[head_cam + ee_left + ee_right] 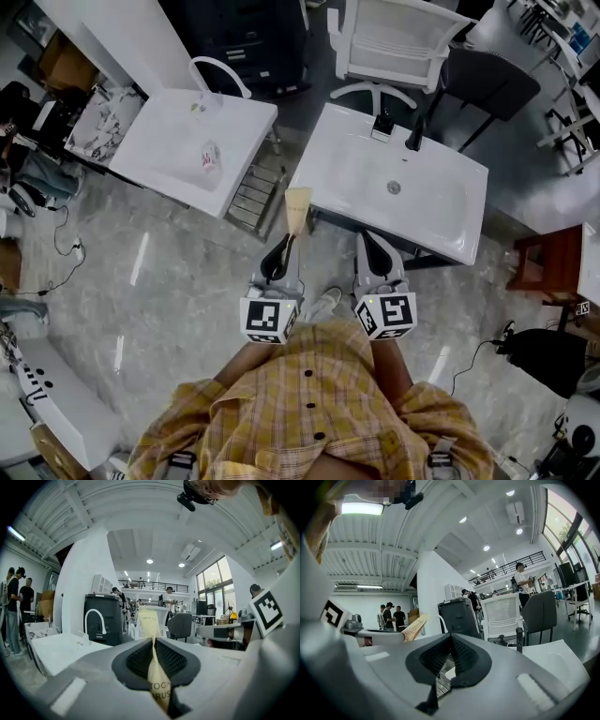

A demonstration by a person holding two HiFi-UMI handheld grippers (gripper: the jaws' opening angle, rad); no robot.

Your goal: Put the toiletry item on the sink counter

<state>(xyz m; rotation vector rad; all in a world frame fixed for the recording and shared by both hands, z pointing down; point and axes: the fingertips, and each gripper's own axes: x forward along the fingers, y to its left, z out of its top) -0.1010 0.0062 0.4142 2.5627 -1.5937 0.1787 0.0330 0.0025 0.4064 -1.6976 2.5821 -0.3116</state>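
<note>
The toiletry item is a flat tan toothbrush packet (298, 208). My left gripper (281, 246) is shut on its lower end, and the rest sticks out forward past the jaws. In the left gripper view the packet (151, 620) is pinched between the black pads (138, 660) and stands upright. My right gripper (367, 238) is just to the right, shut with nothing in it. Its jaws (451, 637) meet at the tips, and the packet (415, 626) shows to their left. Both grippers hover over the floor, short of the front edge of the white sink counter (342, 141).
A black faucet (415, 134) and a dark dispenser (383, 124) stand at the back of that sink. A second white sink (164, 155) at the left has a white faucet (217, 70) and a small item (210, 157) in its basin. Chairs stand behind, and a metal rack (255, 192) lies between the sinks.
</note>
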